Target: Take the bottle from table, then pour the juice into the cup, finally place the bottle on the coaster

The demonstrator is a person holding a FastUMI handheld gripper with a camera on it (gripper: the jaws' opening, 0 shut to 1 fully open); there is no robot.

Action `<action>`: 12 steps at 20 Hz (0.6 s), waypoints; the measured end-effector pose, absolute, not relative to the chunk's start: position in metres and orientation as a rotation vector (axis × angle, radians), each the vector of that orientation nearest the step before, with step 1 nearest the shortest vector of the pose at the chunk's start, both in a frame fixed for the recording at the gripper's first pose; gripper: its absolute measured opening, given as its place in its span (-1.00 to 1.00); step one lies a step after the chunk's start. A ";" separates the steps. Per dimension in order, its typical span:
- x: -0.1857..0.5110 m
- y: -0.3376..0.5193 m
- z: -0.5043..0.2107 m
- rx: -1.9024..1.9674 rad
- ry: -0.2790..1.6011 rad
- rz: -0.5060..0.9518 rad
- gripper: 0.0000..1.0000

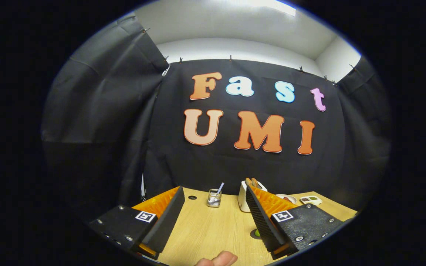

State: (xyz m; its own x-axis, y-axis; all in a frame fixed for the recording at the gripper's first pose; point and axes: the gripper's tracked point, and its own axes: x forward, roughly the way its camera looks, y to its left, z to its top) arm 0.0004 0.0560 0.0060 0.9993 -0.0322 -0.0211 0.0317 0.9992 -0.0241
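The gripper (213, 218) is held level above the wooden table (205, 232), looking forward toward the back wall, with its two fingers wide apart and nothing between them; only bare table lies in the gap. A fingertip of a person's hand (220, 259) shows just below the fingers. Beyond the fingers, a small clear glass with a straw (215, 197) stands near the far edge. A white container (243, 199) stands beside the right finger, partly hidden by it; it may be the bottle, but I cannot tell for sure. A small green spot (257, 232) lies on the table close to the right finger, perhaps the coaster, mostly hidden. A small dish (311, 200) lies further right. Nothing is held now, so this fits either a moment before taking the bottle or one after putting it down; whether the glass holds juice is too small to see
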 end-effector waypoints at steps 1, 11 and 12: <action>-0.004 0.055 0.008 -0.013 0.022 -0.032 0.97; -0.026 0.007 0.009 -0.017 0.015 -0.109 0.97; -0.028 0.004 0.008 -0.028 0.020 -0.118 0.97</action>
